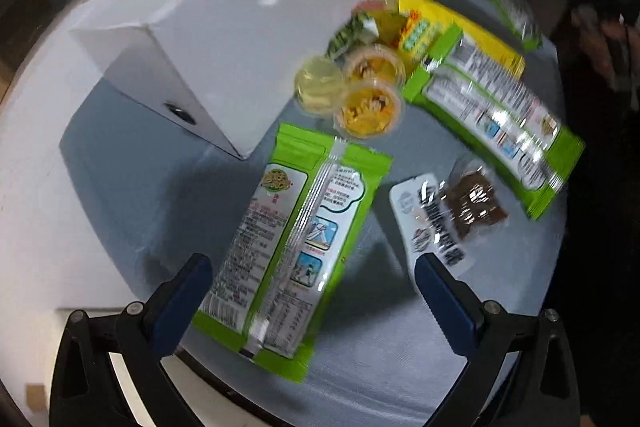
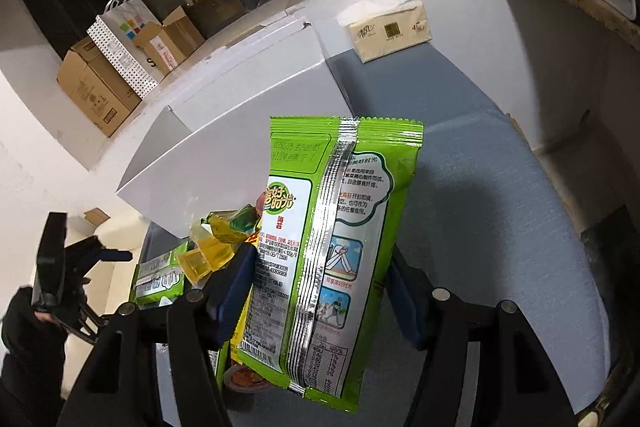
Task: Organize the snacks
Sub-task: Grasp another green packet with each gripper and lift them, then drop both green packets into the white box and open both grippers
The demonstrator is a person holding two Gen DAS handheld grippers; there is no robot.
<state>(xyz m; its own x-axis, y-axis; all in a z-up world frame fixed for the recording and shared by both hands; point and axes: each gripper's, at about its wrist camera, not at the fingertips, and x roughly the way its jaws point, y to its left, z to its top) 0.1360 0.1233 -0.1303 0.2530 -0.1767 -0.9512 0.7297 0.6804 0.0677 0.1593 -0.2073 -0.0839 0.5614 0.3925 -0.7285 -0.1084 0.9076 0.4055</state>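
A green snack packet [image 2: 320,259] hangs above the bench [image 2: 500,227], clenched in the right tongs [image 2: 320,291], near the white box [image 2: 240,131]. The left tongs [image 1: 312,291] hover released over another green packet [image 1: 296,251] lying beside jelly cups [image 1: 360,95]

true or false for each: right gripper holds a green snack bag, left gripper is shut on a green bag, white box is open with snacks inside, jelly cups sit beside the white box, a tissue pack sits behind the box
1. The right gripper holds a green snack bag. True.
2. The left gripper is shut on a green bag. False: its fingers stand wide apart around the green bag on the table.
3. The white box is open with snacks inside. False: its lid is closed.
4. Jelly cups sit beside the white box. True.
5. A tissue pack sits behind the box. True.
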